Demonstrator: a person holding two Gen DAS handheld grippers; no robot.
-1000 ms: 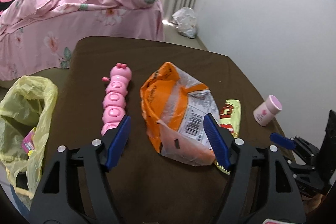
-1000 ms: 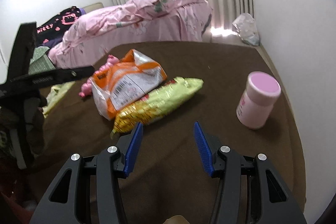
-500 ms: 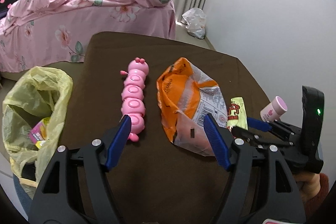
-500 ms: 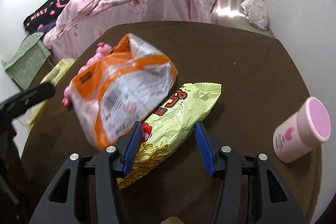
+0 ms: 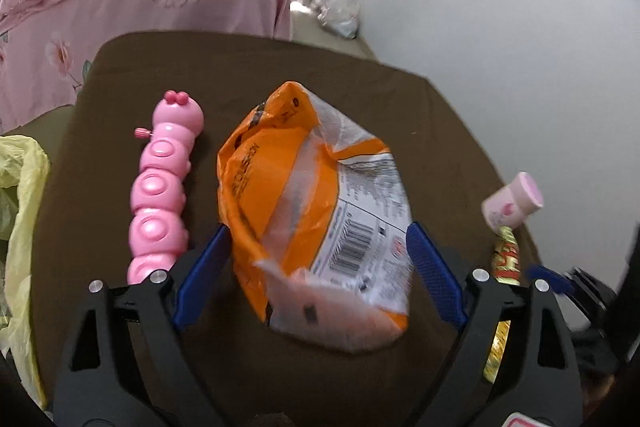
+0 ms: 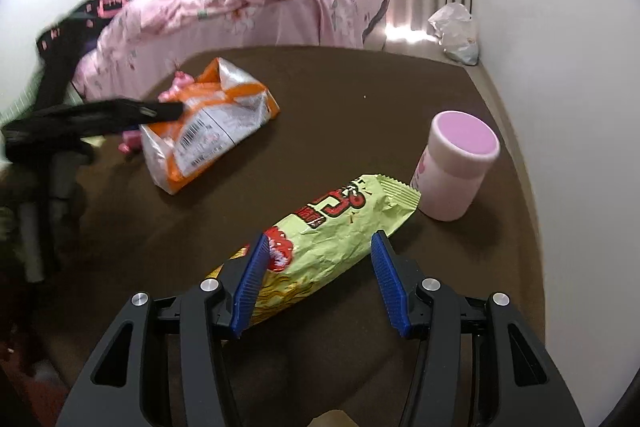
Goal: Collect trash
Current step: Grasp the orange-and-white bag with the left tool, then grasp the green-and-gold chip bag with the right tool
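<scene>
Orange snack bag point(image 5: 316, 223): white back panel carries a barcode and blocks of small print, too fine to read; a line of dark lettering runs up its orange side, blurred. Green snack packet point(image 6: 340, 231): large red characters outlined in black near its crimped end, not Latin script, with smaller print beside them that is illegible. Pink-lidded jar point(image 6: 456, 167): pink mark on its side, no words made out.

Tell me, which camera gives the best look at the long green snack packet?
The right wrist view: the green snack packet lies nearly whole on the brown table, its lower part between the open right tongs. The left wrist view shows only a thin strip of it at the right edge, partly behind the left tongs.
</scene>
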